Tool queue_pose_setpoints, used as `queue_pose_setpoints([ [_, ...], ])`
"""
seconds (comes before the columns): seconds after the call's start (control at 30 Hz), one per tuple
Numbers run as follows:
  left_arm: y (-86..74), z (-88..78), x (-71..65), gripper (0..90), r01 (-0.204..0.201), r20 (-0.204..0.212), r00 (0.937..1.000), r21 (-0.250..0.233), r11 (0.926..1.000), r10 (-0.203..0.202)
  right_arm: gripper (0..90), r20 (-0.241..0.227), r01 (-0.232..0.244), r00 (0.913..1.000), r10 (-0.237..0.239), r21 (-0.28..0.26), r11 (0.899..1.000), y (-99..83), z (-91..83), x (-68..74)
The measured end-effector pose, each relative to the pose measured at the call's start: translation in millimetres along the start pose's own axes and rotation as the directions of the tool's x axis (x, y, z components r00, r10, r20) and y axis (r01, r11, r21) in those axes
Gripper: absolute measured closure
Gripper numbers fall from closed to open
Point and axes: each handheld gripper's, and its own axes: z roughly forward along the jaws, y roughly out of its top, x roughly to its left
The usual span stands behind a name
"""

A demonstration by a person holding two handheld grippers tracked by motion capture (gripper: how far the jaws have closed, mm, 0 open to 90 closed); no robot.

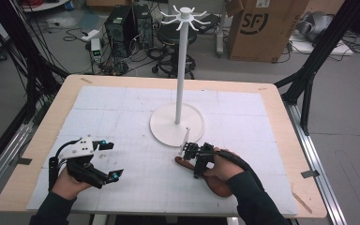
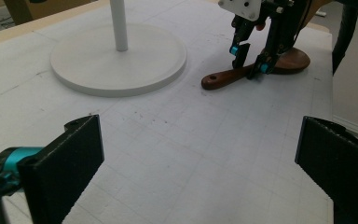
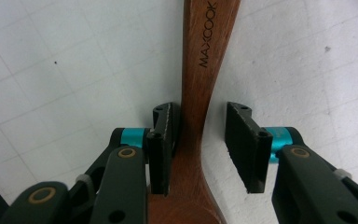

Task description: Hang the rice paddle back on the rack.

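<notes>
The wooden spoon (image 1: pixel 206 174) lies flat at the tabletop's (image 1: pixel 47 136) near right, just beside the white stand's base (image 1: pixel 166 132). The right tongs (image 3: pixel 200 140) straddle its handle, one pad touching, the other apart. The left tongs (image 1: pixel 108 160) gape over bare near-left mat.

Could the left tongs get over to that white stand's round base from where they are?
Probably yes. The left tongs stand open over bare mat, and nothing lies between them and the stand's round base; the wooden spoon and right tongs sit off to the side.
</notes>
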Motion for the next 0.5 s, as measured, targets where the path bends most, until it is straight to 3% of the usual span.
queue_pose_setpoints([
  [0.23,-0.1,0.8,-0.3,1.7,0.0,-0.002,1.0,0.007,1.0,0.0,72.6,-0.018,-0.022,0.9996,0.022,-0.006,1.0,-0.1,-0.3,-1.9],
  [0.5,-0.2,1.1,-0.5,1.7,-0.001,-0.004,1.0,0.011,0.9999,0.001,74.5,-0.027,-0.057,0.998,0.057,-0.004,0.998,-0.4,0.2,-2.8],
])
